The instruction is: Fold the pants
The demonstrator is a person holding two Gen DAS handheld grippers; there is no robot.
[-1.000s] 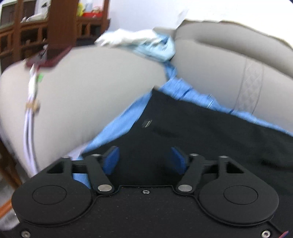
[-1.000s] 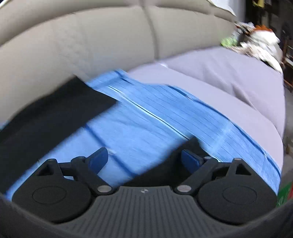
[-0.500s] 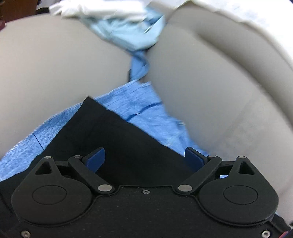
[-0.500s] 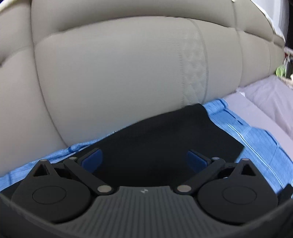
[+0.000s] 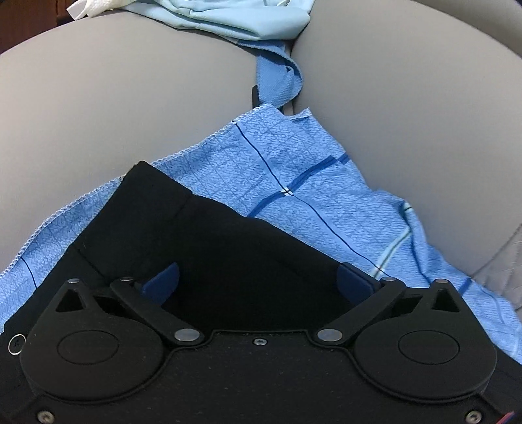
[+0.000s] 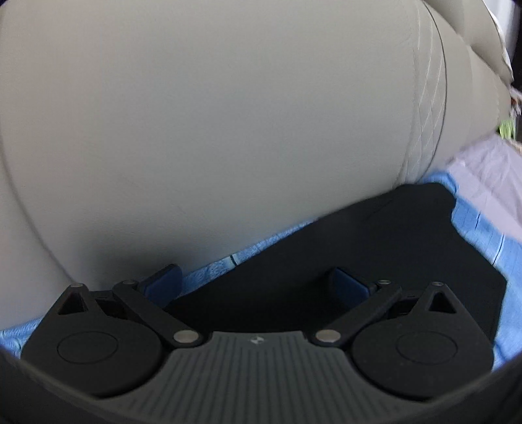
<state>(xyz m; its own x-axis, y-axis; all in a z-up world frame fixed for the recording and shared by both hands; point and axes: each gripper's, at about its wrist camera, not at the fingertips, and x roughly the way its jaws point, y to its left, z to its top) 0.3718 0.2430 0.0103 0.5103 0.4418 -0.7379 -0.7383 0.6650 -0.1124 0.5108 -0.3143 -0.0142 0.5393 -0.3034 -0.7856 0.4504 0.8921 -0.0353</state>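
Note:
The black pants (image 5: 212, 244) lie flat on a blue checked cloth (image 5: 287, 169) spread over a beige sofa. My left gripper (image 5: 257, 280) hovers just over the pants near their far corner. Its jaws are opening wide, and the blue pads (image 5: 163, 280) press on nothing. In the right wrist view the pants (image 6: 375, 244) run along the foot of the sofa backrest (image 6: 228, 114). My right gripper (image 6: 254, 280) stands open over their far edge, with one pad (image 6: 163, 277) above the blue cloth (image 6: 212, 270) and the other above the black fabric.
A crumpled light blue garment (image 5: 244, 16) lies in the gap between the sofa cushions (image 5: 114, 98), with a white piece beside it. A lilac sheet (image 6: 489, 169) covers the seat to the right of the blue cloth.
Both grippers have swept across the sofa to the pants' far edge by the backrest. The left jaws have spread wider. The right view swung from the blue cloth to the backrest.

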